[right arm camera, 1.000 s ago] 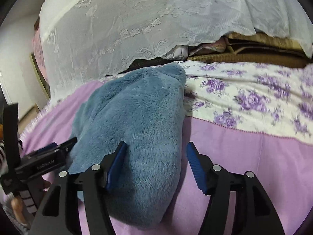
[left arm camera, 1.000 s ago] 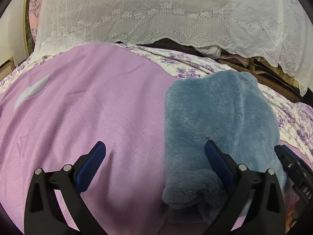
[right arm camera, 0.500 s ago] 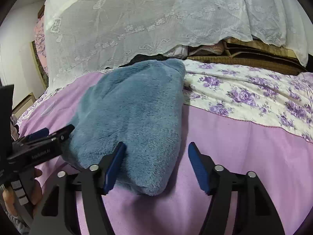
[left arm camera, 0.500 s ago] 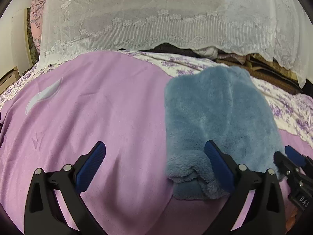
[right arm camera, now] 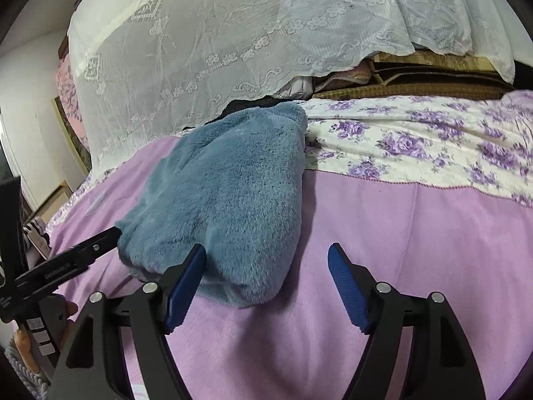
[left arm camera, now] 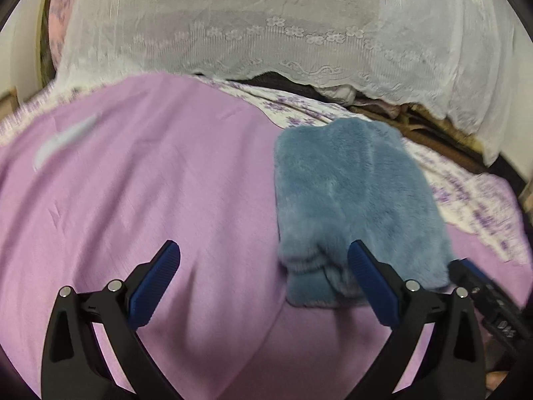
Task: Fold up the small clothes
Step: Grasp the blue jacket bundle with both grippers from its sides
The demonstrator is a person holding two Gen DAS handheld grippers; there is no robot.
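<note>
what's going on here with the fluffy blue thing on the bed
A person holding a two-finger gripper in each hand is folding small clothes on a purple bedspread. The fluffy blue-grey fleece garment lies folded into a compact bundle. Neither gripper holds it: the left gripper is open over the bedspread, and the right gripper, whose jaws have just been opening, has only bedspread and the bundle's edge between its fingers.

Bed, lilac blanket point(left arm camera: 173, 173) – folded blue fleece garment point(left arm camera: 356, 200) lying on it

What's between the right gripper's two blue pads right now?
Only bare purple bedspread in the right wrist view; the folded fluffy blue garment lies beside the right gripper, whose jaws have just been opening.
</note>
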